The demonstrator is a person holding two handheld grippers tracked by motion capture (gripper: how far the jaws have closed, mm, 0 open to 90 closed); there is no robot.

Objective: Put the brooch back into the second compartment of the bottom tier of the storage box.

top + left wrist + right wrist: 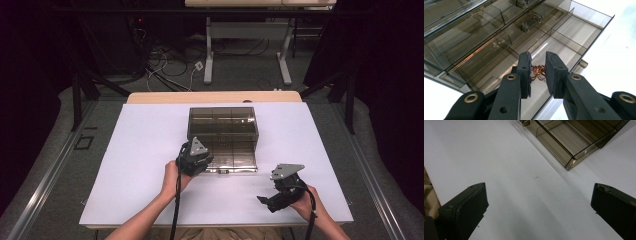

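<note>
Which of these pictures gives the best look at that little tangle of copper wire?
The left gripper view: the copper wire tangle sits between the left gripper jaws, over the smoky compartment box. In the high view that gripper covers the spot.

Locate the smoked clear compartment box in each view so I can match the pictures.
High view: the box sits at table centre, lid open, left gripper at its front edge.
Left gripper view: box spans the upper frame beyond the jaws.
Right gripper view: box corner at top right.
Shared landmark: the box's front latch.
</note>
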